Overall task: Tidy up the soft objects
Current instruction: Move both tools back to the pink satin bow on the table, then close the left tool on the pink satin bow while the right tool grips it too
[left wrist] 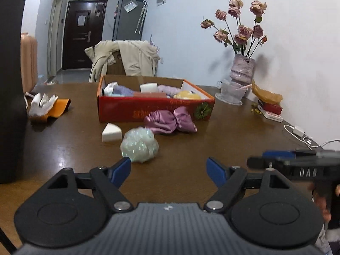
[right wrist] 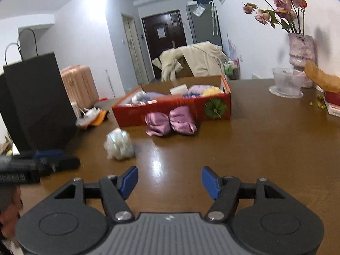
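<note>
A red cardboard box (left wrist: pixel 127 108) (right wrist: pixel 187 108) stands on the brown table, holding several soft items in white, lilac and yellow. In front of it lies a purple satin cloth (left wrist: pixel 170 121) (right wrist: pixel 170 123). Nearer sit a pale green mesh pouf (left wrist: pixel 139 144) (right wrist: pixel 119 145) and a white wedge sponge (left wrist: pixel 111 132). My left gripper (left wrist: pixel 169 173) is open and empty, its left fingertip just short of the pouf. My right gripper (right wrist: pixel 170 180) is open and empty over bare table. Each gripper shows at the edge of the other's view.
White gloves on an orange holder (left wrist: pixel 45 106) (right wrist: pixel 93 116) lie at the left beside a black paper bag (left wrist: pixel 10 85) (right wrist: pixel 36 102). A vase of dried roses (left wrist: pixel 242 68) (right wrist: pixel 301 51), a glass bowl (left wrist: pixel 231 92) (right wrist: pixel 285 82), books (left wrist: pixel 269 109) and a white charger (left wrist: pixel 298 130) line the right wall side.
</note>
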`<action>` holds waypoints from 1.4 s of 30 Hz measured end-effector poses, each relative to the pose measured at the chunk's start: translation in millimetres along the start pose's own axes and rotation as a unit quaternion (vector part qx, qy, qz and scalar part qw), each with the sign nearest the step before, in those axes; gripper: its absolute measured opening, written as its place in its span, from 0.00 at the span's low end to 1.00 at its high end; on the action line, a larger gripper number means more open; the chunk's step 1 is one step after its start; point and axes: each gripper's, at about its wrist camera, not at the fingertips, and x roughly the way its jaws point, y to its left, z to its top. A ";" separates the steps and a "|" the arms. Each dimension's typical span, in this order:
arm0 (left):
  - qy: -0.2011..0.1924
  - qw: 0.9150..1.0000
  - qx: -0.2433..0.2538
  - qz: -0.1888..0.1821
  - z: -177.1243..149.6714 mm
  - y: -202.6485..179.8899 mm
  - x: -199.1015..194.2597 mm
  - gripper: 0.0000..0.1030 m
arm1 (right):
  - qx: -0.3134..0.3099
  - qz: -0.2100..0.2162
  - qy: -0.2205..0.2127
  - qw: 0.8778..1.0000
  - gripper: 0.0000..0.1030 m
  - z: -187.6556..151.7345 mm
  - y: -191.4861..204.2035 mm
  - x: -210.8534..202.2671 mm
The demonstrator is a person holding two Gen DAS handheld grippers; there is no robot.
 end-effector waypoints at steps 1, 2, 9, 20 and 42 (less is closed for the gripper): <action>-0.003 1.000 -0.001 0.002 3.9 1.1 2.6 0.78 | 0.003 -0.002 -0.003 1.000 0.64 0.8 -0.7 0.0; -0.005 1.000 -0.005 0.002 6.9 2.0 5.4 0.78 | 0.009 -0.004 -0.008 1.000 0.64 2.9 -2.2 0.7; 0.007 0.997 -0.070 -0.007 50.3 26.5 60.6 0.74 | 0.019 -0.010 -0.006 1.000 0.64 33.0 -8.8 35.0; 0.094 0.985 -0.142 -0.023 90.3 67.6 214.3 0.67 | 0.090 0.007 0.023 0.996 0.55 104.3 -45.8 179.6; 0.067 0.985 -0.129 -0.092 81.4 51.9 196.4 0.24 | 0.091 0.057 -0.003 0.994 0.16 92.0 -47.9 186.7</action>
